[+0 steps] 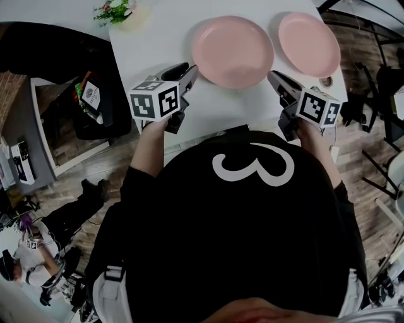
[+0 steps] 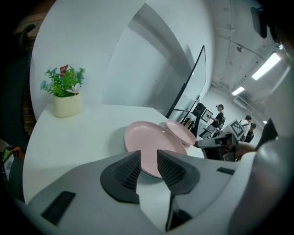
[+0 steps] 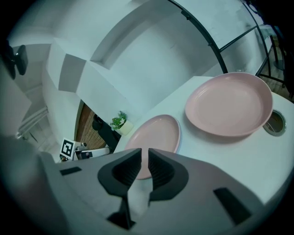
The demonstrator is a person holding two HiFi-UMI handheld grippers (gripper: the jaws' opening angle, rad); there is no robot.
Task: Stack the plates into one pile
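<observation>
The white desk (image 1: 158,44) stands on a wood-patterned floor (image 1: 101,167). Two plates lie on it, neither on the other. One round pink plate (image 1: 232,50) is in the middle of the desk. A second round pink plate (image 1: 309,43) lies by the right edge, just beside the first, with a thin strip of desk showing between them. A small green plant in a cream pot (image 1: 117,12) stands at the far left corner, and a round cable port (image 1: 326,81) is set into the desk near the right edge.

I hold both grippers over the near edge, tilted downward. My left gripper (image 1: 188,69) points at the middle plate's near-left rim. My right gripper (image 1: 275,78) points at its near-right rim, close to the gap between the plates.

In the left gripper view my fingers (image 2: 128,172) are released and stand apart, with only bare desk and the plate's near rim beyond them. In the right gripper view my fingers (image 3: 123,170) are nearly together with a slim gap, grasping nothing.

Only the left gripper view shows standing people (image 2: 218,117) far beyond the desk, under ceiling strip lights (image 2: 266,66). Only the head view shows a crouching person (image 1: 28,258) on the floor to my left.
</observation>
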